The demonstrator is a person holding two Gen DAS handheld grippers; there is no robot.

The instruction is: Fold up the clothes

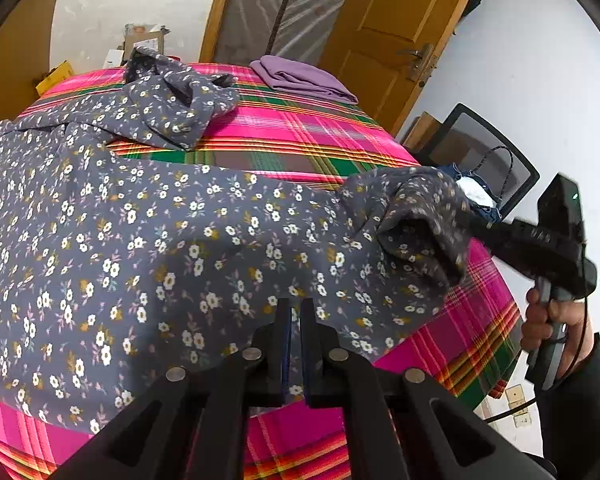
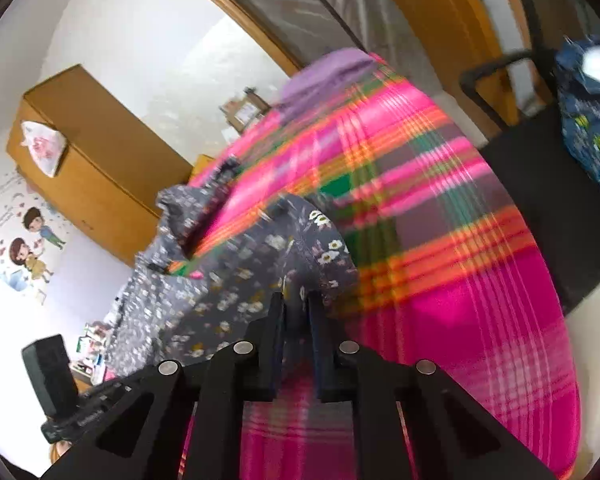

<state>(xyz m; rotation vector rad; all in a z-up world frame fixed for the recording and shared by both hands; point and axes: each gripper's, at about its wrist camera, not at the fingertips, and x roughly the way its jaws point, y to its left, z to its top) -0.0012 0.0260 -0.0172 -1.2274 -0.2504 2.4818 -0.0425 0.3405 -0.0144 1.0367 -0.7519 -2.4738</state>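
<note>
A grey garment with small white and yellow flowers (image 1: 140, 240) lies spread over the bed's pink plaid cover (image 1: 300, 132). My left gripper (image 1: 296, 305) is at its near hem, jaws together on the cloth. My right gripper (image 1: 466, 220), held by a hand (image 1: 548, 320), has a lifted, bunched corner of the garment at its tip on the right side of the bed. In the blurred right wrist view, the floral garment (image 2: 240, 280) runs in between the fingers of the right gripper (image 2: 296, 300), which stand close on it.
A folded purple cloth (image 1: 304, 78) lies at the bed's far edge. A black mesh chair (image 1: 484, 152) holding blue clothes stands to the right of the bed. A wooden door (image 1: 400, 20) is behind, and a wooden wardrobe (image 2: 92, 152) stands by the wall.
</note>
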